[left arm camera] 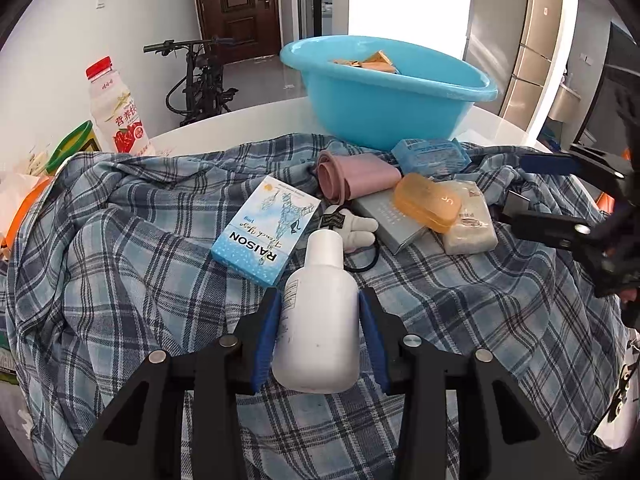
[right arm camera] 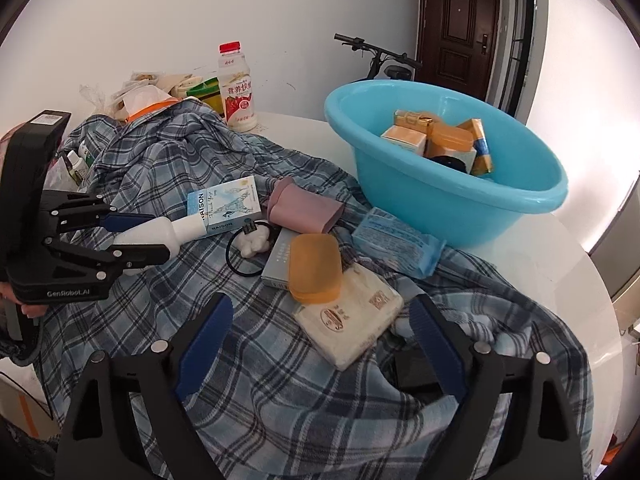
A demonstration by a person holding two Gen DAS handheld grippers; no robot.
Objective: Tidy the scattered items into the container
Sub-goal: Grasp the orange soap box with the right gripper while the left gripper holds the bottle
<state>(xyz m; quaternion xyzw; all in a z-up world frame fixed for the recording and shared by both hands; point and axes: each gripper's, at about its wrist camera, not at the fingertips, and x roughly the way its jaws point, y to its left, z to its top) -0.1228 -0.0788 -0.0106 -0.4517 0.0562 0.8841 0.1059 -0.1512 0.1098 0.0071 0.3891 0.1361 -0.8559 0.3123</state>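
White bench (right arm camera: pixel 520 264) under plaid cloth (left arm camera: pixel 140 240). Left hand-held gripper (left arm camera: pixel 320 320) clamped across white bottle (left arm camera: pixel 320 320) body: light, stiff, smooth, slip-prone. Right hand-held gripper (right arm camera: pixel 320 332) apart, empty, above tissue pack (right arm camera: pixel 352 316). Blue basin (right arm camera: pixel 400 200) near.

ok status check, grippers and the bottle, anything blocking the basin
Left gripper shut on white bottle. Right gripper open, empty, over the tissue pack. Blue basin partly filled; nothing seen blocking it.
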